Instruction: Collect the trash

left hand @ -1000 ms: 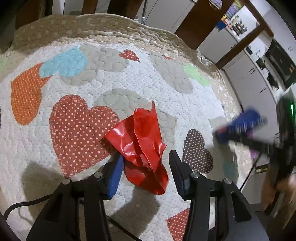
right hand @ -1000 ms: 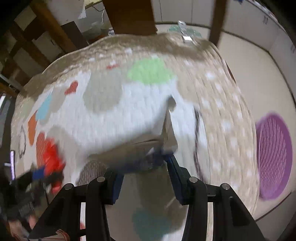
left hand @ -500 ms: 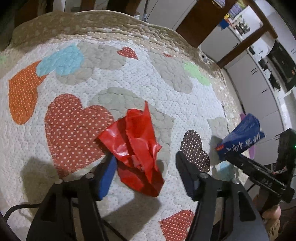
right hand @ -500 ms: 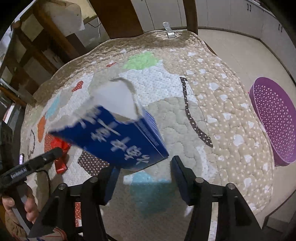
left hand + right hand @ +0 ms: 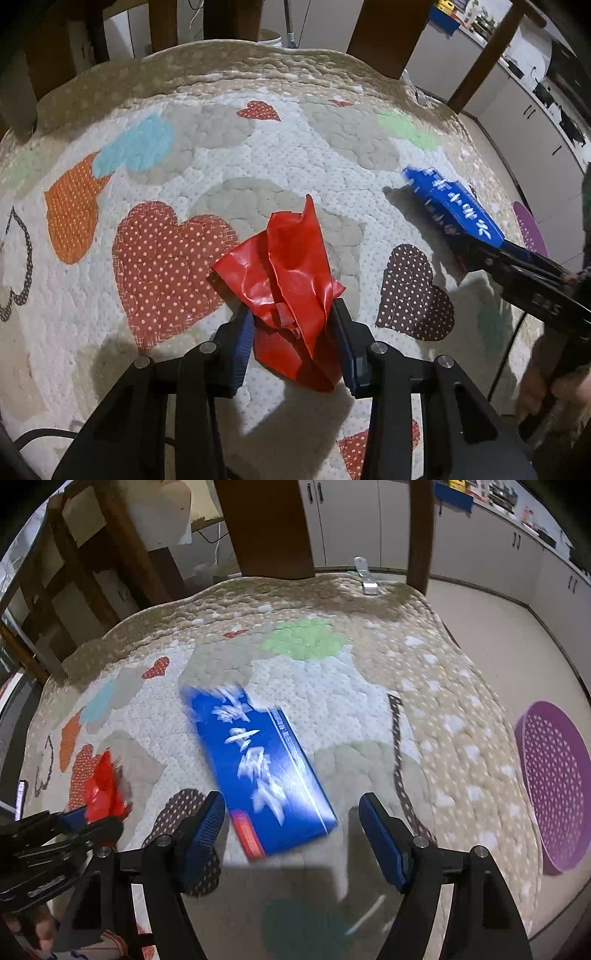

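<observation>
A crumpled red plastic wrapper (image 5: 291, 280) lies on the heart-patterned quilt (image 5: 221, 155). My left gripper (image 5: 293, 332) is shut on its near part, both pads pressing it. It also shows at the left of the right wrist view (image 5: 101, 788). A blue box with white characters (image 5: 258, 771) is blurred, in front of my right gripper (image 5: 291, 830), whose jaws stand wide apart and do not touch it. In the left wrist view the blue box (image 5: 452, 206) sits just beyond the right gripper's fingers (image 5: 517, 258).
A purple perforated basket (image 5: 554, 782) stands on the floor to the right of the quilt. Wooden posts (image 5: 266, 524) rise behind the quilt's far edge. A white clip (image 5: 365, 576) lies at the far edge. White cabinets line the back wall.
My left gripper has closed onto the red wrapper. My right gripper has opened and the blue box has left its pads, dropping toward the quilt.
</observation>
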`<state>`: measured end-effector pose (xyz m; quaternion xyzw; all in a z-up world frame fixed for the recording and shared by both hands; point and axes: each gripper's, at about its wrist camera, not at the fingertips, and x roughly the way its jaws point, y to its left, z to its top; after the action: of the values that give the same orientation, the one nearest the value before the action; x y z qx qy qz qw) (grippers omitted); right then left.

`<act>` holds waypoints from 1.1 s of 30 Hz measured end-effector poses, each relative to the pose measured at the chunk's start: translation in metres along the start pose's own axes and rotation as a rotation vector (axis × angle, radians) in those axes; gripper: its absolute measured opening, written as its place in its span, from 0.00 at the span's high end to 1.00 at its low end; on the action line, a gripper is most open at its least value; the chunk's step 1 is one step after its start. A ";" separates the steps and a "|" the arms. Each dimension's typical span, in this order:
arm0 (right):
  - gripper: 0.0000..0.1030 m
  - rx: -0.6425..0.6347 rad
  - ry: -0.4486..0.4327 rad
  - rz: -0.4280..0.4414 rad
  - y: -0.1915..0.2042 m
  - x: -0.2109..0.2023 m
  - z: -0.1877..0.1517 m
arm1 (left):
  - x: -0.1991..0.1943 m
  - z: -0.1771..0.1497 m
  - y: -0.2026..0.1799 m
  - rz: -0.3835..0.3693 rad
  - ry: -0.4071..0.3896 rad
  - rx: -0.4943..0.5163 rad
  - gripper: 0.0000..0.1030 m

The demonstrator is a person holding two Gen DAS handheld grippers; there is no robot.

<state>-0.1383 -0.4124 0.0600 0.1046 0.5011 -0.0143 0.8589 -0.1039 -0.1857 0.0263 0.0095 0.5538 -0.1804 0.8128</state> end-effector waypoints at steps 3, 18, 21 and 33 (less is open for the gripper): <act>0.23 -0.008 0.004 0.000 0.002 0.010 0.006 | 0.002 0.001 0.000 0.005 -0.009 -0.008 0.61; 0.41 -0.033 0.003 0.027 0.011 0.008 0.002 | -0.004 0.001 -0.001 -0.006 -0.028 0.007 0.64; 0.41 -0.020 -0.017 0.044 0.009 -0.004 -0.002 | -0.015 0.001 0.007 -0.002 -0.043 -0.019 0.64; 0.41 0.055 -0.095 0.090 0.001 -0.053 -0.019 | -0.060 -0.009 -0.013 0.078 -0.093 0.031 0.64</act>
<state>-0.1811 -0.4119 0.0968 0.1496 0.4540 0.0056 0.8783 -0.1350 -0.1786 0.0794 0.0349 0.5118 -0.1574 0.8439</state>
